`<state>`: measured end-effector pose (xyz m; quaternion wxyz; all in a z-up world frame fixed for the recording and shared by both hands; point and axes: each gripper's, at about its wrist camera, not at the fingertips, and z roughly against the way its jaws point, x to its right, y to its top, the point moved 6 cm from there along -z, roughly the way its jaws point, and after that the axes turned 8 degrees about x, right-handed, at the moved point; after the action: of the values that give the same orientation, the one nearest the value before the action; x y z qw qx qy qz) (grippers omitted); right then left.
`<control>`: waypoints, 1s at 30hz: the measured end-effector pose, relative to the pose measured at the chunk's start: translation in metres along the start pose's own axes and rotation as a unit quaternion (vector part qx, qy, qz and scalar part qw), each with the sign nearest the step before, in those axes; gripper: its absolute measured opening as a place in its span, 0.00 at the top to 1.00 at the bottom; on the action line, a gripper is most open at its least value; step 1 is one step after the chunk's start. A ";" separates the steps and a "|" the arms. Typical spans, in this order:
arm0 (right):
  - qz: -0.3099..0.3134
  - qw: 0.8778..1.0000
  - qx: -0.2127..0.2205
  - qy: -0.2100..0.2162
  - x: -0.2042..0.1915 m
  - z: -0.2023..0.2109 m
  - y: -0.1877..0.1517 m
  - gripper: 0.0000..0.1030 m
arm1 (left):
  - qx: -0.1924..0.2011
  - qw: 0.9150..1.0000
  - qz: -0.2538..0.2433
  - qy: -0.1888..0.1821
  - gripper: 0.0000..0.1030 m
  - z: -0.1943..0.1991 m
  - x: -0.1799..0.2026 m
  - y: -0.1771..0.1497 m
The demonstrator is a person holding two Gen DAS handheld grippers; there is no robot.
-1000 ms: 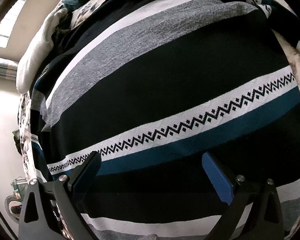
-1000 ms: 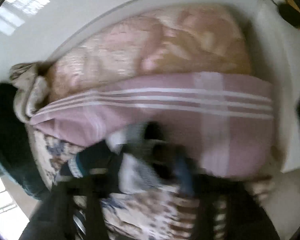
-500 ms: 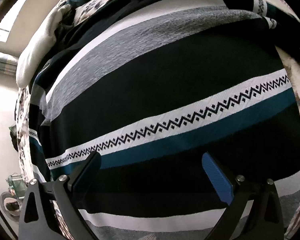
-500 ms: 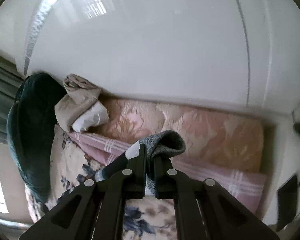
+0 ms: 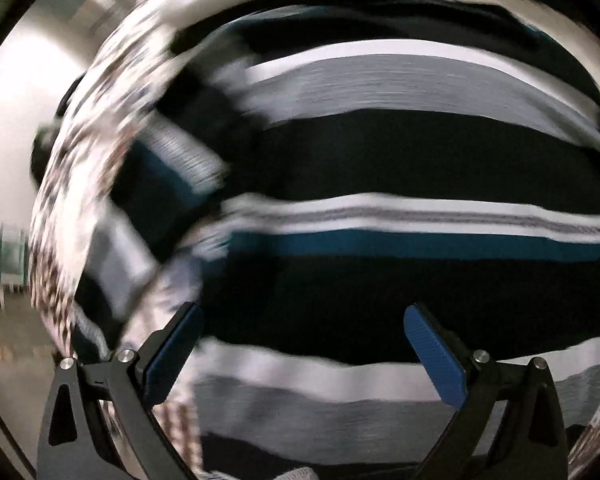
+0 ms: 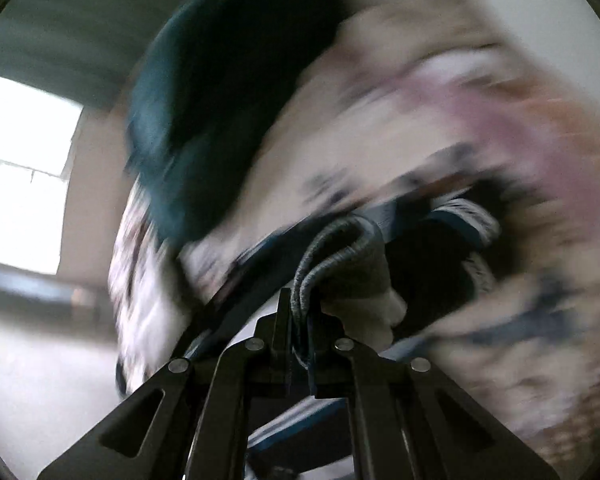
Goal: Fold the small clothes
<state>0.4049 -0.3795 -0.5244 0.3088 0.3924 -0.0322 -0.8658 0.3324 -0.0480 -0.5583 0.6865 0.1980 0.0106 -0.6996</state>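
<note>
I have the right gripper pinched hard on a bunched grey edge of the striped sweater, low in the centre of the right wrist view. My left gripper is spread wide and holds nothing, its blue pads hanging over the garment's black and white bands at the bottom of the frame. The sweater fills most of the left view, lying across the floral bedspread.

Both views are smeared, so I judge the rig is travelling fast. The risk I see is the pinch: only a narrow roll of knit sits between the jaws, and a quick swing could drag it free or pull the flat body out of line, leaving a crooked fold. The dangling part could also catch on the dark teal cloth at the upper left of the right view.

The left view gives me the stripes and how the body lies, but not the held edge. The right view shows the pinch itself, plus the pink bedding at the upper right, which the left view never catches.
</note>
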 end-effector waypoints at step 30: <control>-0.012 0.988 -0.117 -0.101 0.090 -0.070 -0.099 0.44 | 0.028 0.986 0.100 -0.130 0.03 -0.085 -0.063 0.143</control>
<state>0.3579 -0.3369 -0.6616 0.3374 0.2643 0.0425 -0.9025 0.4916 0.0279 -0.5813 0.7429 0.1245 -0.1184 -0.6469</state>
